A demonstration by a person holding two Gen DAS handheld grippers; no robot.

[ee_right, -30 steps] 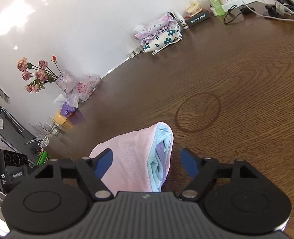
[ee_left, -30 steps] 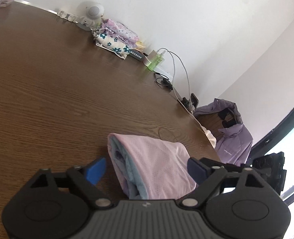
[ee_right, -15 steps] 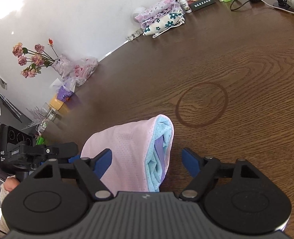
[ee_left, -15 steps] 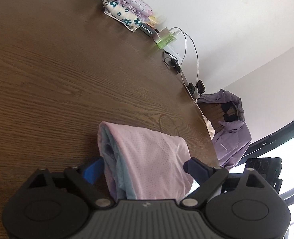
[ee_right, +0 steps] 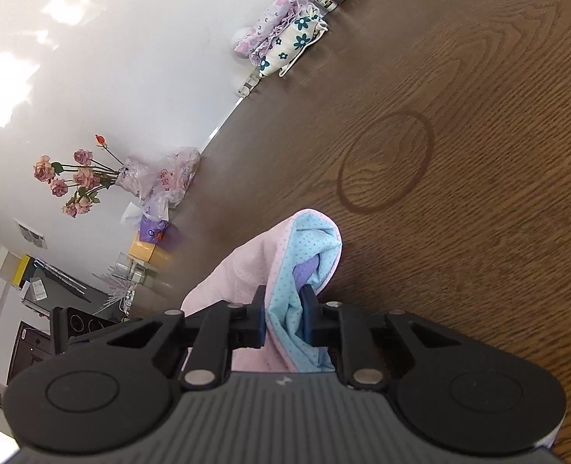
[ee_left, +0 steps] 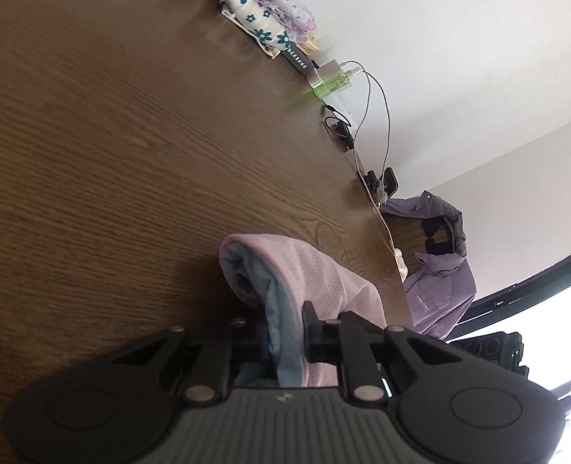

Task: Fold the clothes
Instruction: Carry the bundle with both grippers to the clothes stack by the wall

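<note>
A folded pink garment [ee_left: 316, 270] with a light blue inner layer lies on the brown wooden table [ee_left: 111, 135]. My left gripper [ee_left: 285, 328] is shut on one end of it. The same pink and blue garment [ee_right: 285, 270] shows in the right wrist view, and my right gripper [ee_right: 283, 321] is shut on its other end, where the blue layer and a bit of purple show. Both ends bulge forward past the fingers.
A stack of folded floral clothes [ee_left: 266, 19] sits at the table's far edge by the wall, also in the right wrist view [ee_right: 285, 42]. Chargers, cables and a phone [ee_left: 386, 181] lie along the edge. A purple jacket [ee_left: 436, 270] hangs beyond the table. Flowers [ee_right: 73, 178] and bags stand at the left.
Both grippers were open around the garment's ends and have now closed on them. Both views have tilted.
</note>
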